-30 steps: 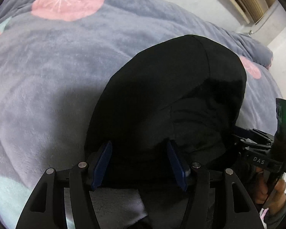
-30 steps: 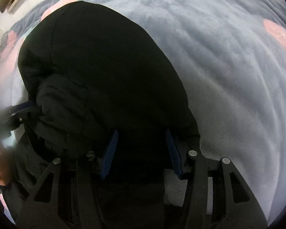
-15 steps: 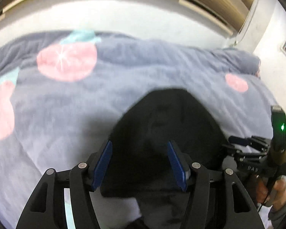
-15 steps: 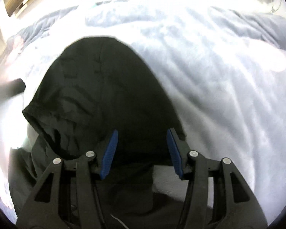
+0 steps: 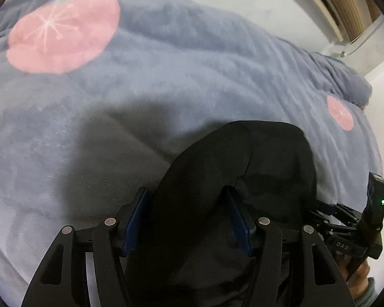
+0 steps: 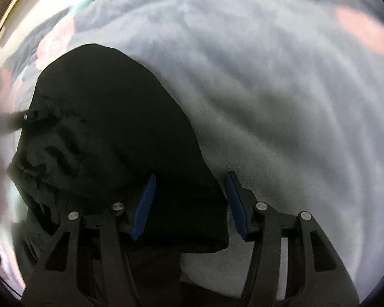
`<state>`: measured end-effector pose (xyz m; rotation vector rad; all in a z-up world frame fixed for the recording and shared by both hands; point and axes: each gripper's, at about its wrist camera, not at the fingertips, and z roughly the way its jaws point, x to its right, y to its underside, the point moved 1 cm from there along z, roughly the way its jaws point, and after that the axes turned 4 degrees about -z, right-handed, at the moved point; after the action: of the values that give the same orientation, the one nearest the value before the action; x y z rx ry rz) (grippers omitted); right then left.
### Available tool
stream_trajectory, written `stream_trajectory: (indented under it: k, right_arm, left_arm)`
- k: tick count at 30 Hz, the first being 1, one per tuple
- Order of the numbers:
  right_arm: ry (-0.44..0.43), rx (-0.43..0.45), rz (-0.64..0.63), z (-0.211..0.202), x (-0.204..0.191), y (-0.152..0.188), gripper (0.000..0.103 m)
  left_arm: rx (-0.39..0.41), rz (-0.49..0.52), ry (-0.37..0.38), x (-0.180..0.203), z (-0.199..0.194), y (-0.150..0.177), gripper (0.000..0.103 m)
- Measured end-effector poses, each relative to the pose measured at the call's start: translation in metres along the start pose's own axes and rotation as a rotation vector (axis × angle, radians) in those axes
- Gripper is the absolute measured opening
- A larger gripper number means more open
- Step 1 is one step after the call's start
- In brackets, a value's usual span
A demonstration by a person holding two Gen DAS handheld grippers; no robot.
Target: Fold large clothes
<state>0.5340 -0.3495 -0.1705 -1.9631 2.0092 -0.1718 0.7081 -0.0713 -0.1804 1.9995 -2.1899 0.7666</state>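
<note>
A bulky black fabric garment point(image 5: 243, 179) is lying on a grey-blue fleece blanket point(image 5: 140, 89), filling the lower centre of both frames, bunched between the spread left gripper point(image 5: 187, 217) and spread right gripper point(image 6: 189, 202), neither pinching.

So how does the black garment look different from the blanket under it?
The black garment is plain, dark and bunched into a mound; the blanket is pale grey-blue, fluffy, printed with pink circles and spread wide. The garment is far smaller and lies on the blanket. Both are soft fabric.
</note>
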Motion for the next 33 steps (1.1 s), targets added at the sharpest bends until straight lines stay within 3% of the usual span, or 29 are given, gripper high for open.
stream_trajectory:
  k: [4,5,6,9,15,19,27,33]
  right_arm:
    - [-0.031,-0.011,0.039,0.004,0.008,-0.002,0.053]
    - [-0.023,-0.009,0.032,0.002,0.003,0.0,0.053]
    - [-0.015,-0.008,0.023,0.0,0.001,0.0,0.053]
    - [0.003,-0.012,0.011,-0.004,-0.007,-0.005,0.053]
    - [0.009,0.04,0.012,-0.055,-0.006,0.013,0.052]
    - [-0.032,0.111,0.023,-0.108,-0.005,0.035,0.053]
    - [-0.092,0.231,-0.181,-0.207,-0.056,0.057,0.057]
    - [-0.097,0.302,-0.251,-0.258,-0.074,0.106,0.059]
  left_arm:
    - [-0.013,-0.023,0.022,-0.006,0.007,-0.002,0.062]
    - [0.002,-0.004,0.018,-0.004,0.005,-0.001,0.046]
    - [0.016,0.035,0.015,0.002,0.0,0.002,0.021]
    - [0.092,0.121,-0.001,0.02,-0.022,0.014,0.01]
    - [0.275,0.269,0.052,0.063,-0.116,0.064,0.008]
    - [0.339,0.392,0.05,0.094,-0.172,0.119,0.008]
    - [0.363,0.486,0.018,0.123,-0.229,0.214,0.008]
    - [0.316,0.533,-0.042,0.127,-0.241,0.284,0.008]
